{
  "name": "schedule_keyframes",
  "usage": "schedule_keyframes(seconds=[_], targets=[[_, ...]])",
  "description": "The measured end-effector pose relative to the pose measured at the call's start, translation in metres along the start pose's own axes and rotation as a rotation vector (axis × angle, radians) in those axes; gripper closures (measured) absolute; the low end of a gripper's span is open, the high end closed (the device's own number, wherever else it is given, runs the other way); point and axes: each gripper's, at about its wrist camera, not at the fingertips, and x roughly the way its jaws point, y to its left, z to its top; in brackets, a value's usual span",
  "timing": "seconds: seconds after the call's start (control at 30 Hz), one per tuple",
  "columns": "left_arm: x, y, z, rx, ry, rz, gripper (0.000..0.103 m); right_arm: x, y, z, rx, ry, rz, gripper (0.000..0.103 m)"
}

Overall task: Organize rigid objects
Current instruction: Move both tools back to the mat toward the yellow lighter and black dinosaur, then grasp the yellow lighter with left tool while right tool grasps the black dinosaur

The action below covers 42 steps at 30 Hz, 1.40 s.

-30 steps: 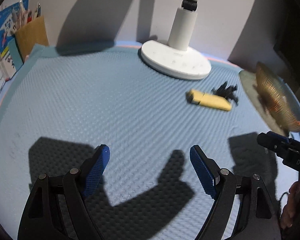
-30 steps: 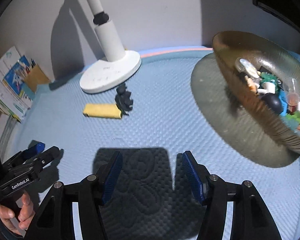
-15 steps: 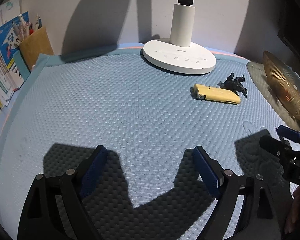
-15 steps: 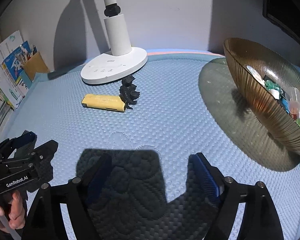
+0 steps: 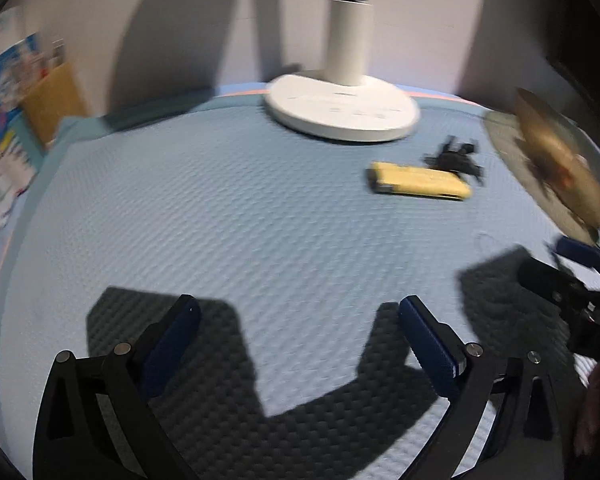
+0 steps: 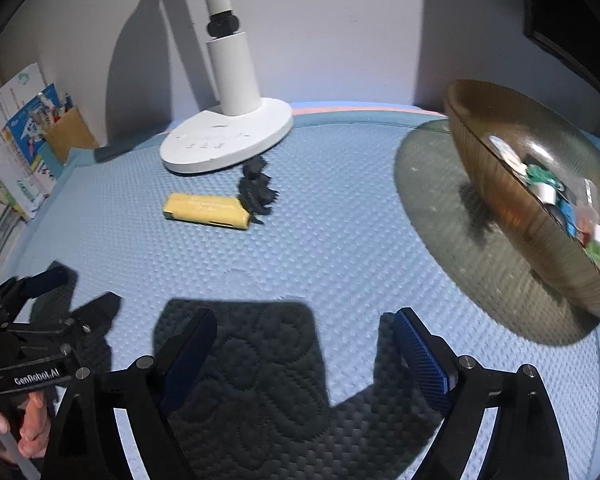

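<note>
A yellow bar-shaped object (image 5: 418,181) (image 6: 206,209) lies on the blue mat, with a small black spiky figure (image 5: 456,158) (image 6: 257,189) touching its right end. An amber glass bowl (image 6: 512,184) (image 5: 560,164) at the right holds several small items. My left gripper (image 5: 298,330) is open and empty, low over the near mat; it also shows in the right wrist view (image 6: 64,292). My right gripper (image 6: 304,336) is open and empty, well short of the objects; it shows at the left wrist view's right edge (image 5: 572,268).
A white lamp base (image 5: 342,110) (image 6: 228,142) with its post stands at the back by the wall. Books and a brown pen holder (image 6: 66,134) (image 5: 54,98) stand at the far left. The blue foam mat (image 6: 340,220) covers the table.
Both grippers have pulled back and tilted up, and the right gripper's jaws have opened wider. The yellow bar and black figure have not moved.
</note>
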Motion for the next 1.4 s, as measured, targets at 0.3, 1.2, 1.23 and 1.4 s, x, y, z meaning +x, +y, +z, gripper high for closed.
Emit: schedule_keyframes(seconds=[0.3,1.2,1.23,1.4], targets=[[0.006,-0.029,0.058,0.243,-0.081,-0.150,0.017,0.010,0.019,0.068,-0.032,-0.012,0.106,0.038],[-0.015,-0.018,0.033,0.162,-0.025,-0.227,0.094,-0.015,0.014,0.032,-0.119,-0.021,0.105,0.077],[-0.018,-0.014,0.025,0.150,-0.018,-0.227,0.094,-0.019,0.016,0.020,-0.154,-0.020,0.070,0.077],[-0.020,-0.006,0.007,0.119,0.027,-0.225,0.093,-0.029,0.030,-0.027,-0.293,-0.040,-0.057,0.077]])
